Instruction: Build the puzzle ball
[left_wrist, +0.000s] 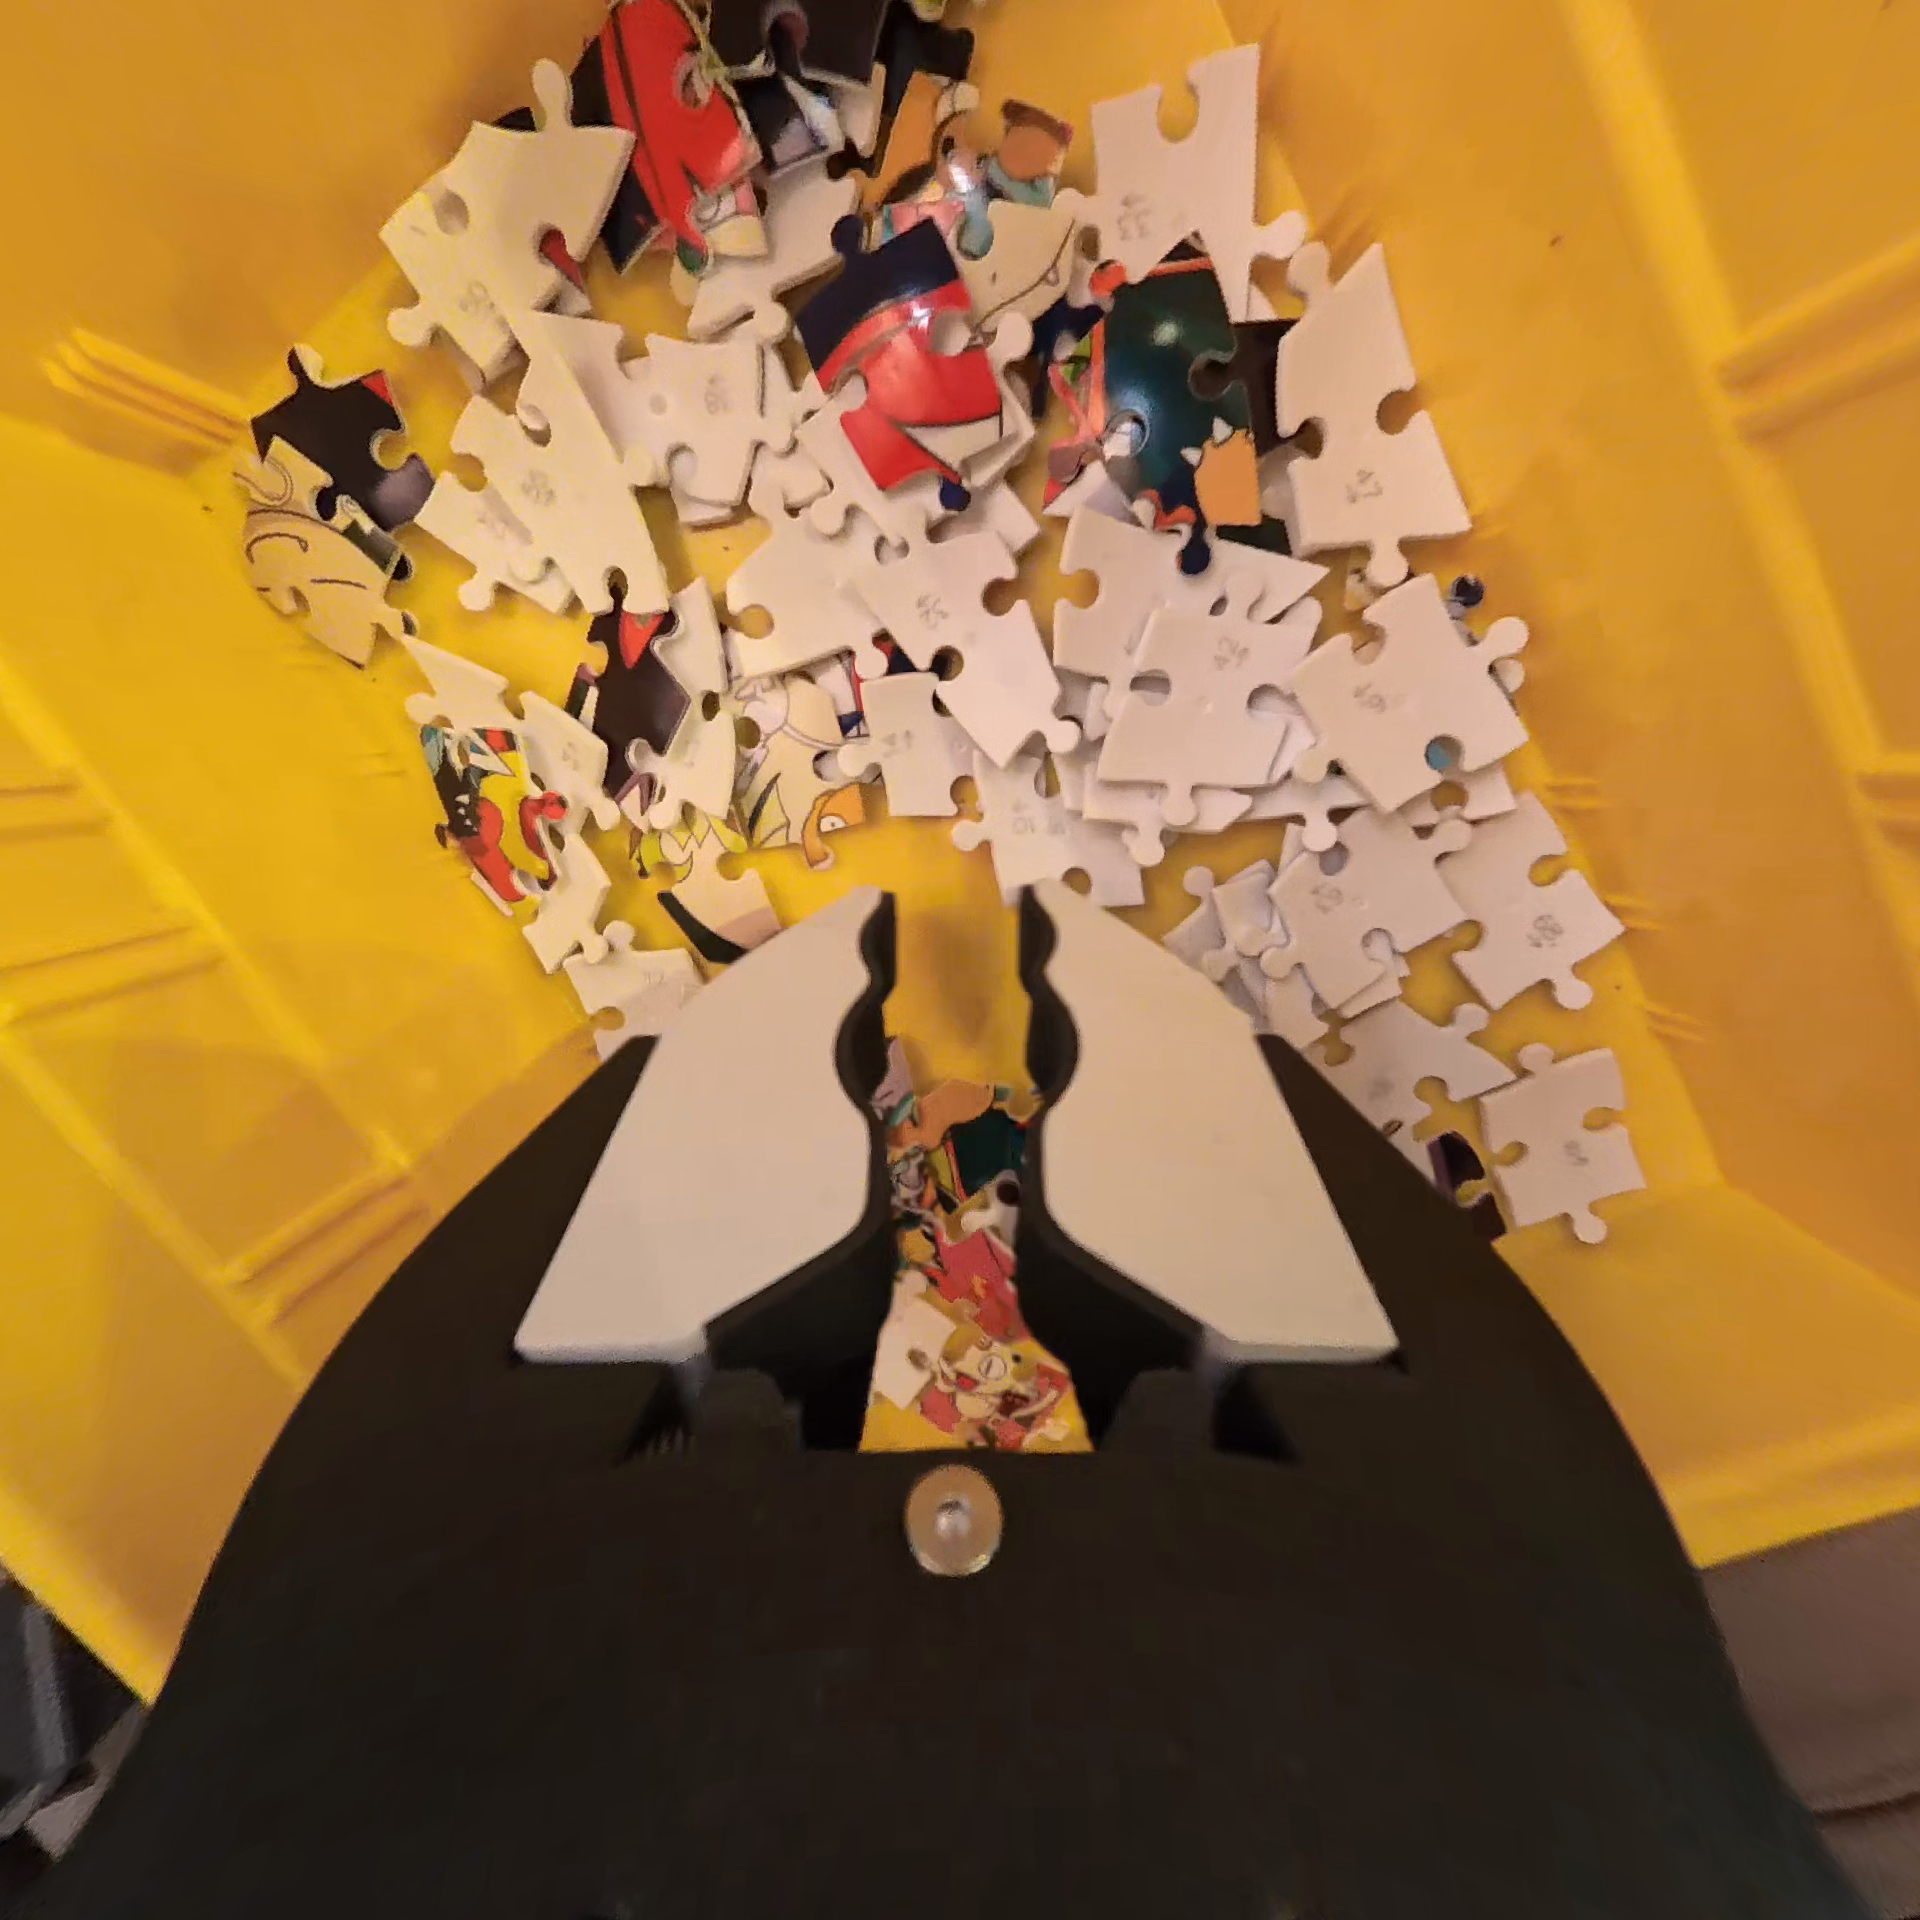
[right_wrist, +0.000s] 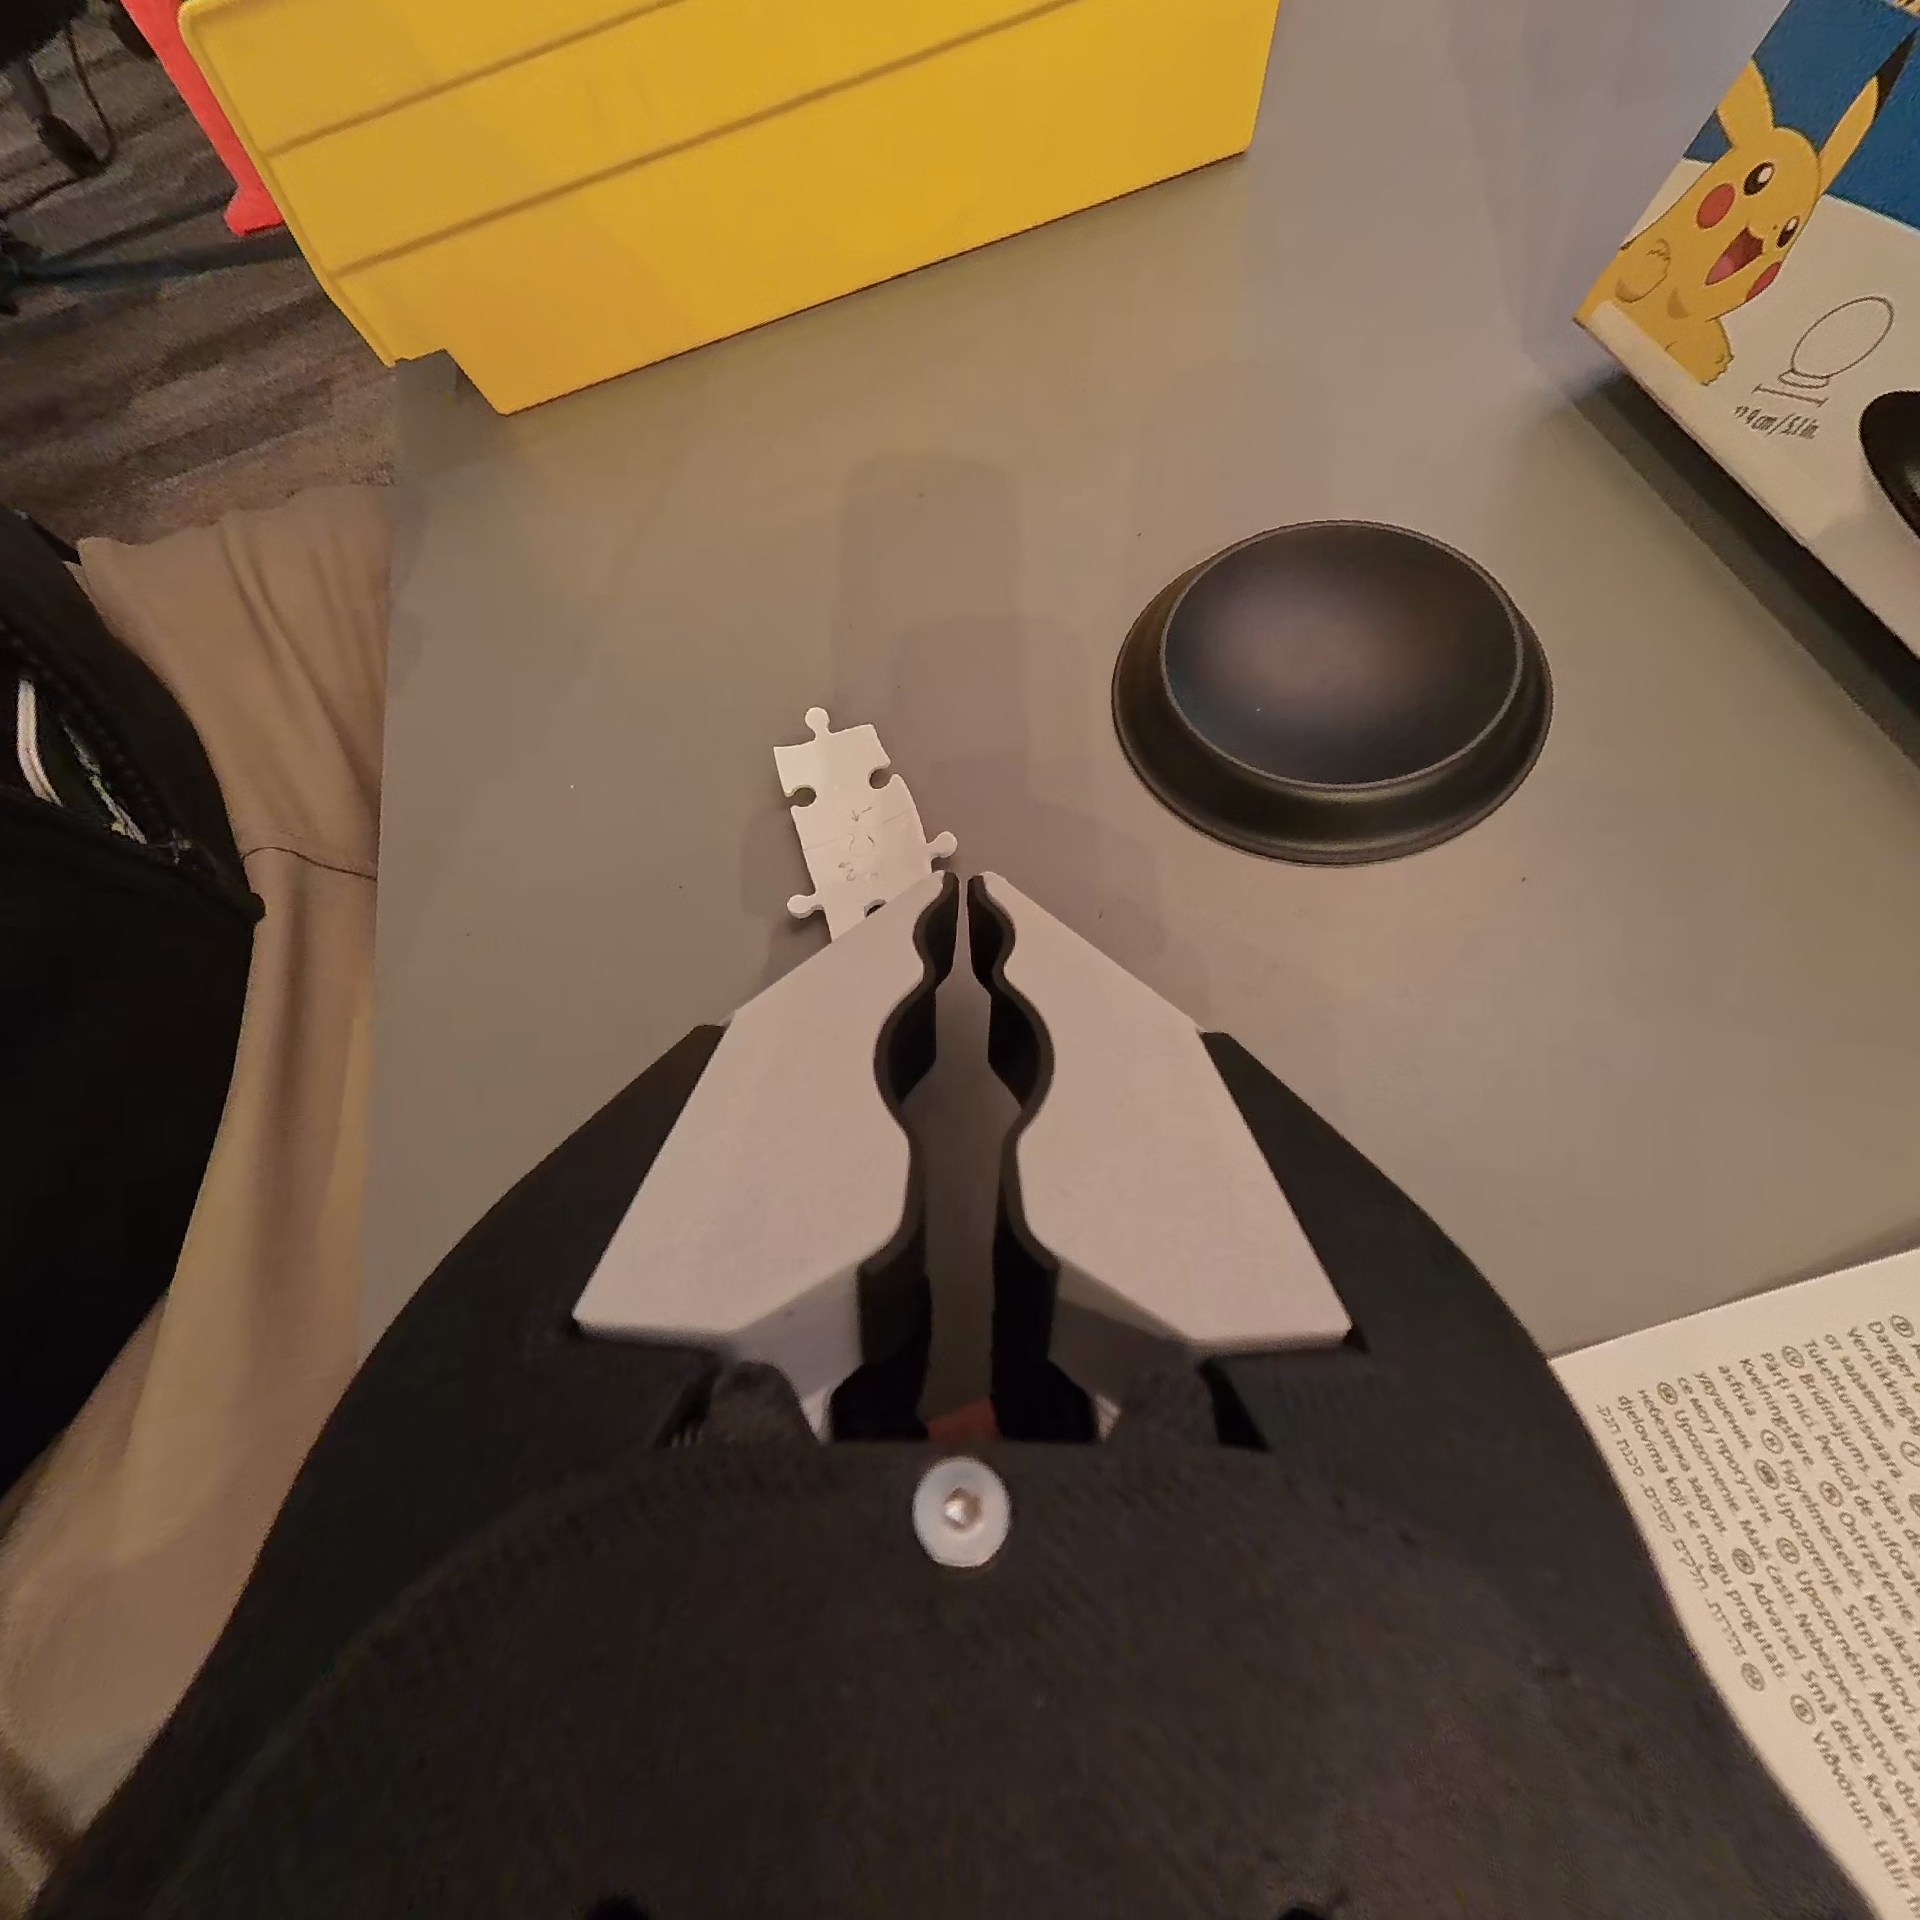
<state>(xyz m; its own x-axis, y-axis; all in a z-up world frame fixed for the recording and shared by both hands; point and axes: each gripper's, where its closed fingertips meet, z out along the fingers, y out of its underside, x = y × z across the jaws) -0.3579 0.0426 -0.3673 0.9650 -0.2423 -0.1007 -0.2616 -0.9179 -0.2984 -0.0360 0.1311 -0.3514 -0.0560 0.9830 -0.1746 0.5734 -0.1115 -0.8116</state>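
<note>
My left gripper (left_wrist: 956, 914) is inside the yellow bin (left_wrist: 208, 935), low over its floor at the near edge of a heap of puzzle pieces (left_wrist: 935, 520). Its jaws stand apart with only bare yellow floor between the tips, so it is open and holds nothing. Most pieces lie white side up, and some show colourful print. My right gripper (right_wrist: 962, 883) is shut just above the grey table (right_wrist: 623, 623). A short white strip of joined pieces (right_wrist: 852, 821) lies just left of its tips and runs under the left finger (right_wrist: 831, 1039). No piece shows between the pads.
A black round stand (right_wrist: 1330, 691) sits on the table to the right of the right gripper. The yellow bin's outer wall (right_wrist: 727, 156) is at the back. The puzzle's box (right_wrist: 1787, 260) stands at the far right and a printed leaflet (right_wrist: 1766, 1507) lies at the near right. A person's beige trouser leg (right_wrist: 208, 831) is at the left. Spacing between my two grippers at the tips: around 35 centimetres.
</note>
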